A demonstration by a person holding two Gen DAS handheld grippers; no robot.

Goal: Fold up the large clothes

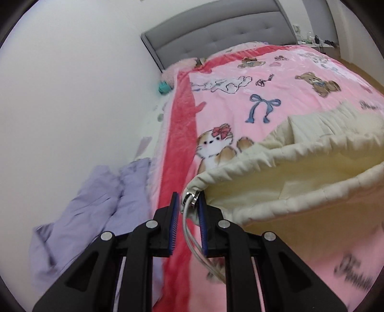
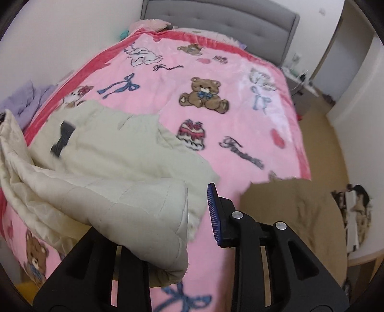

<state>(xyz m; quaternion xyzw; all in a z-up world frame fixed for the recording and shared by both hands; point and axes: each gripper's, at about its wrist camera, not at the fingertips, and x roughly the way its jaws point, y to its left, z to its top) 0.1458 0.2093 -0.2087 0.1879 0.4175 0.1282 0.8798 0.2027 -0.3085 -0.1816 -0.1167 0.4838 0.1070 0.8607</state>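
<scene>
A cream quilted jacket (image 2: 115, 153) lies partly lifted over the pink cartoon blanket (image 2: 216, 72) on the bed. In the left wrist view my left gripper (image 1: 189, 206) is shut on the jacket's hem corner (image 1: 192, 192) with its metal eyelet and grey drawstring (image 1: 192, 244); the rest of the jacket (image 1: 300, 163) sags away to the right. In the right wrist view my right gripper (image 2: 192, 211) stands open. A thick fold of the jacket drapes over its left finger and hides it. The right finger's blue pad (image 2: 213, 213) is bare.
A lilac garment (image 1: 96, 204) lies crumpled between the bed's left edge and the white wall. A grey padded headboard (image 2: 216, 19) stands at the far end. A tan cover (image 2: 288, 216) hangs at the bed's right corner, with wooden floor beyond.
</scene>
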